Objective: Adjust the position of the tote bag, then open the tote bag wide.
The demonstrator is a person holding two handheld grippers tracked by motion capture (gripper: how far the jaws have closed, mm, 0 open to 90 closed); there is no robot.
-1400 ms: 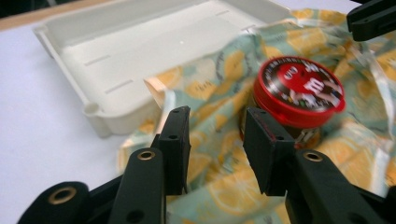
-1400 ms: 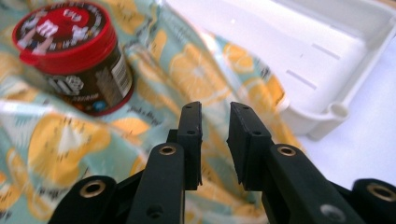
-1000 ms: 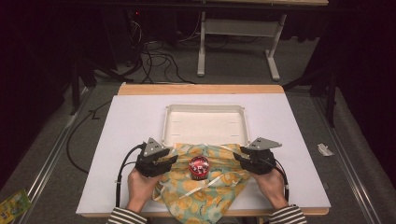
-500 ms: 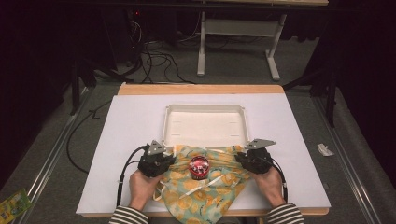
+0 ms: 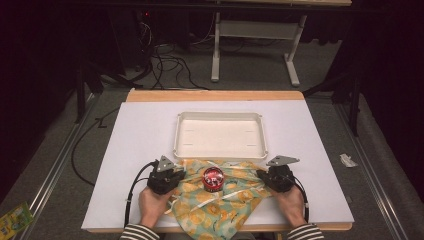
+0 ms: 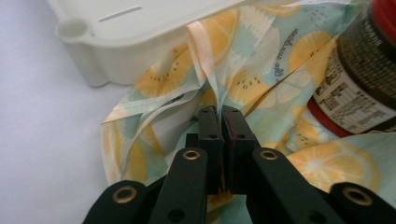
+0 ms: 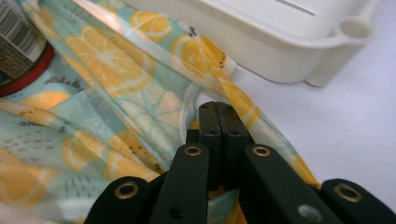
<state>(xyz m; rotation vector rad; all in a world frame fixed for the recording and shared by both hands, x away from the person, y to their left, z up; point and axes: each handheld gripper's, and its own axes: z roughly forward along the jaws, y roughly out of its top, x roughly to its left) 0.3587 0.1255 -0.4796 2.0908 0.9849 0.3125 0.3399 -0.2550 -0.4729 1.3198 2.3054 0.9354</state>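
Cloth [image 5: 220, 205] edges pinched: left claw [image 6: 220, 112], right claw [image 7: 218, 108] closed tight.

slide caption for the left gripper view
Left gripper shut on a fold of lemon-print cloth, beside the white tray and a red-lidded jar.

Both matte black two-jaw grippers, the left gripper [image 5: 172, 176] and the right gripper [image 5: 267, 177], carry grey three-cornered plates behind the jaws, brass-ringed pivot holes just below them, and trailing black cables. The sleeves [image 5: 137, 232] are black-and-white striped.
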